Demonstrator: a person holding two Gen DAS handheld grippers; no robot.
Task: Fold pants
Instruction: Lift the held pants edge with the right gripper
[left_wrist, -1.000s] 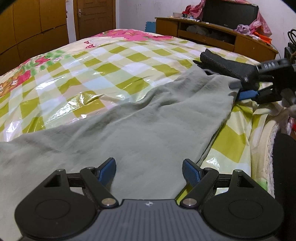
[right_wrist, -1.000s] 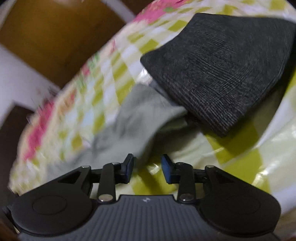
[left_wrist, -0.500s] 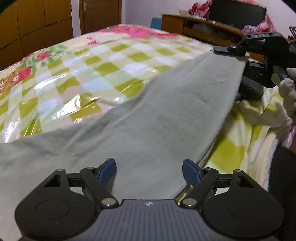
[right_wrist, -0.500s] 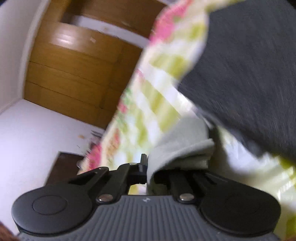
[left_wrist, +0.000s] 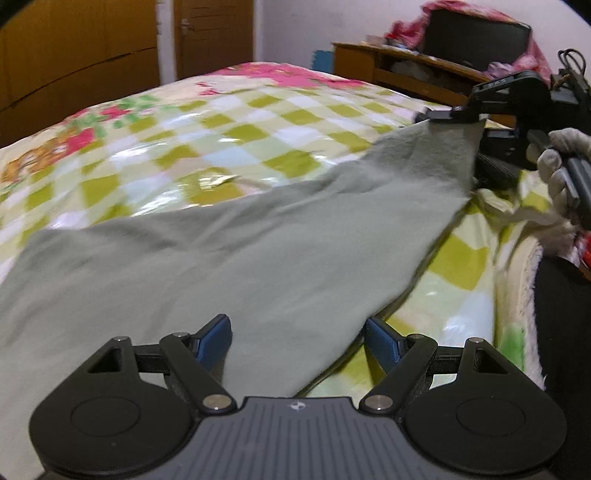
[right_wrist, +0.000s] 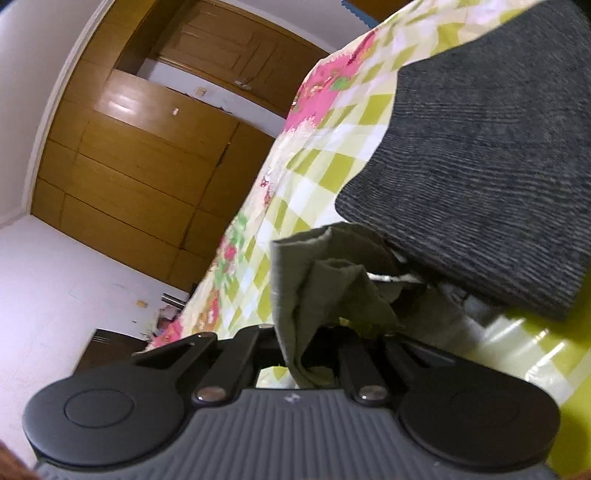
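Since the pants are soft and light, I think they will droop and bunch wherever I don't hold them. They lie across the middle of the left view on the checked bed, with one end lifted at the upper right. My right gripper has its fingers closed tight on that bunched end. My left gripper has its fingers wide apart at the bottom, holding nothing. I would grab the near edge next. The dark folded cloth lies close by.
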